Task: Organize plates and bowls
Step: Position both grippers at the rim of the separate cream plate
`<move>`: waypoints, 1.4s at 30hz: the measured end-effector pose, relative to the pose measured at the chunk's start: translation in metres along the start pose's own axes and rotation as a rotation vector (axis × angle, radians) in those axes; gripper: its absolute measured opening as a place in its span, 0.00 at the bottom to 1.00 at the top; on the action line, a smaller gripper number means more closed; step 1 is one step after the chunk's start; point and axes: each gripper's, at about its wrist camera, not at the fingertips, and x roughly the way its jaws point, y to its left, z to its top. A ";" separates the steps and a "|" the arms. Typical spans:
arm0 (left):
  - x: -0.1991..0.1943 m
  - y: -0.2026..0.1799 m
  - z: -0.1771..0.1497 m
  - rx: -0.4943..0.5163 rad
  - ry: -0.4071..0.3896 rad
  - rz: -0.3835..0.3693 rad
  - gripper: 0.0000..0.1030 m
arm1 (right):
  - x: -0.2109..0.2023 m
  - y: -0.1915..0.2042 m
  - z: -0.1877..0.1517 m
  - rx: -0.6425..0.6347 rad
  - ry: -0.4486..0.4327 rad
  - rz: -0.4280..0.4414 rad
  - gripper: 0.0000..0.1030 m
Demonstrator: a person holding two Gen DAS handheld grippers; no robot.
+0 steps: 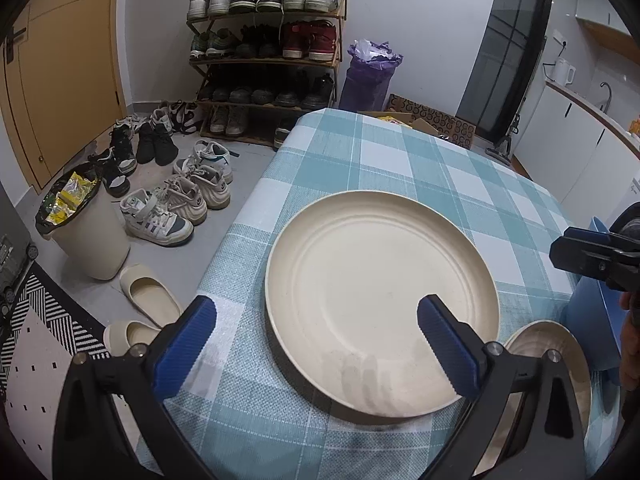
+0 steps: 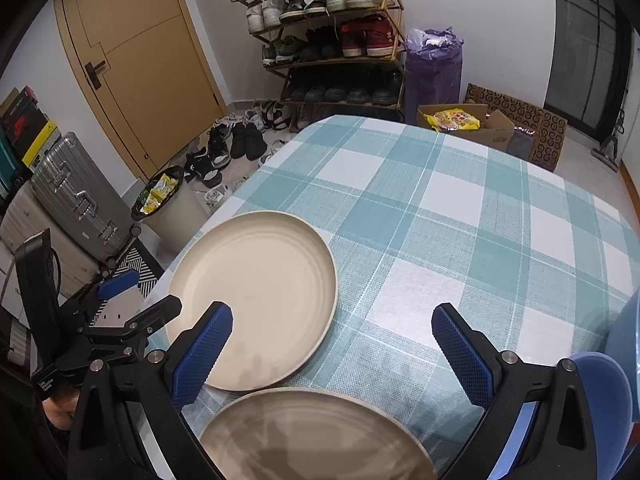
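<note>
Two cream plates lie on the checked tablecloth [image 2: 440, 216]: the far plate [image 1: 380, 304] near the table's left edge and the near plate [image 2: 312, 436] close beside it, apart from it. Both the left gripper [image 1: 316, 344] and the right gripper [image 2: 332, 352] hover wide open, holding nothing. The stacking step seems not yet begun; next, one claw must close over a plate rim.

Cream plates [image 1: 380, 280], teal-and-white plaid tablecloth [image 1: 400, 160], blue finger pads [image 1: 188, 344]
</note>
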 end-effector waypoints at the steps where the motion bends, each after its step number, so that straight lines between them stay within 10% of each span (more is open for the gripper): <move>1: 0.002 0.001 0.000 -0.004 0.005 -0.003 0.97 | 0.003 0.000 0.000 0.001 0.005 0.002 0.99; 22: 0.026 0.006 -0.004 -0.024 0.064 -0.020 0.91 | 0.059 0.001 0.001 0.007 0.123 0.037 0.92; 42: 0.037 0.013 -0.008 -0.046 0.113 -0.039 0.59 | 0.092 0.004 -0.005 0.017 0.202 0.099 0.69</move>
